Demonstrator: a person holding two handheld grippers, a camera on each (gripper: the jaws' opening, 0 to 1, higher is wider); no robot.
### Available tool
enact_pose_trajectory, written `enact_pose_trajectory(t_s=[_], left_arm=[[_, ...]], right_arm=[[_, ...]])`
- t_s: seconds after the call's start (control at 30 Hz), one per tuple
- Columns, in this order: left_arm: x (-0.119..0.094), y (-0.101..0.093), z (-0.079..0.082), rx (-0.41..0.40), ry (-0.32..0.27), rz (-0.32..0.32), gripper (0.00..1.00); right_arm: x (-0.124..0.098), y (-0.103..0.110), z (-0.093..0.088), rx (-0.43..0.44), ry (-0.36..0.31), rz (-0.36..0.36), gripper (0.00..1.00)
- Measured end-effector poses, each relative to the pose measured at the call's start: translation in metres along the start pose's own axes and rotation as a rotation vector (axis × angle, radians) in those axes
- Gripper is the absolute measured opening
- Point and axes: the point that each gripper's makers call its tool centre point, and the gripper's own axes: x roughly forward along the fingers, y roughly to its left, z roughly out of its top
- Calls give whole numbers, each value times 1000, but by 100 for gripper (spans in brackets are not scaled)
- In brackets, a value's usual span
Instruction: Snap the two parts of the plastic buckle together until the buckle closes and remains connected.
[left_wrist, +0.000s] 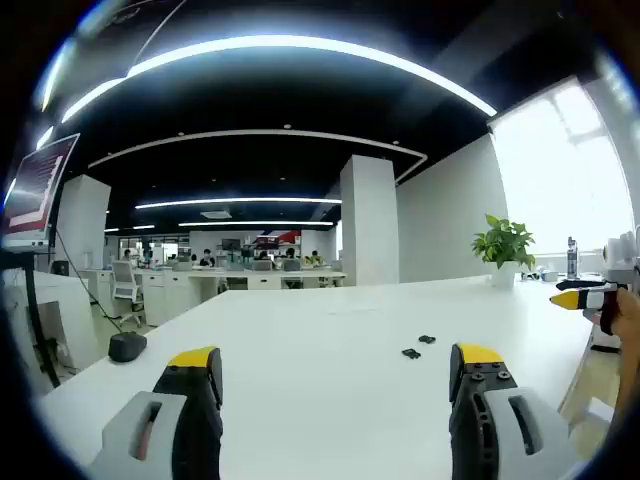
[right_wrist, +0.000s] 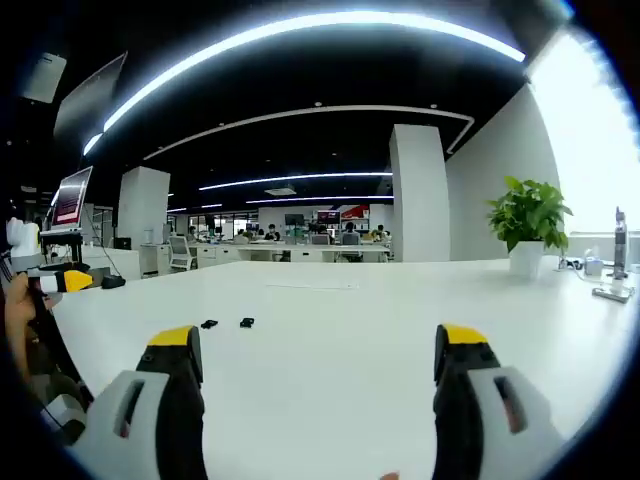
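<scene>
Both tongs, left (left_wrist: 335, 375) and right (right_wrist: 318, 355), gaping, empty. Buckle halves (left_wrist: 411, 353) (left_wrist: 427, 340) lie apart, mid white surface (left_wrist: 300, 330), far of tongs. Likely light, stiff, slick plastic; pinch each by its body.

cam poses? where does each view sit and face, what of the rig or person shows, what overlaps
Left gripper view: rides the left gripper, low over the white table, facing two buckle parts; open fingers below, right gripper and a hand at right.
Right gripper view: rides the right gripper, same heading; left gripper at left.
Shared: table, buckle parts, potted plant.
</scene>
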Motion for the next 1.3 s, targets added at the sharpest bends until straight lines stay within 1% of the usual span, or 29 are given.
enact_pose_trajectory(t_s=[0.47, 0.67, 0.93, 1.3], left_arm=[[-1, 1, 0, -1, 2, 0, 96], [-1, 0, 1, -11, -9, -9, 95], [-1, 2, -1, -9, -1, -3, 95], [1, 2, -1, -13, -4, -10, 95]], right_arm=[[2, 4, 0, 4, 4, 8, 96], [3, 4, 0, 11, 0, 5, 95], [4, 4, 1, 23, -8, 1, 94], [13, 13, 3, 11, 0, 23, 94]])
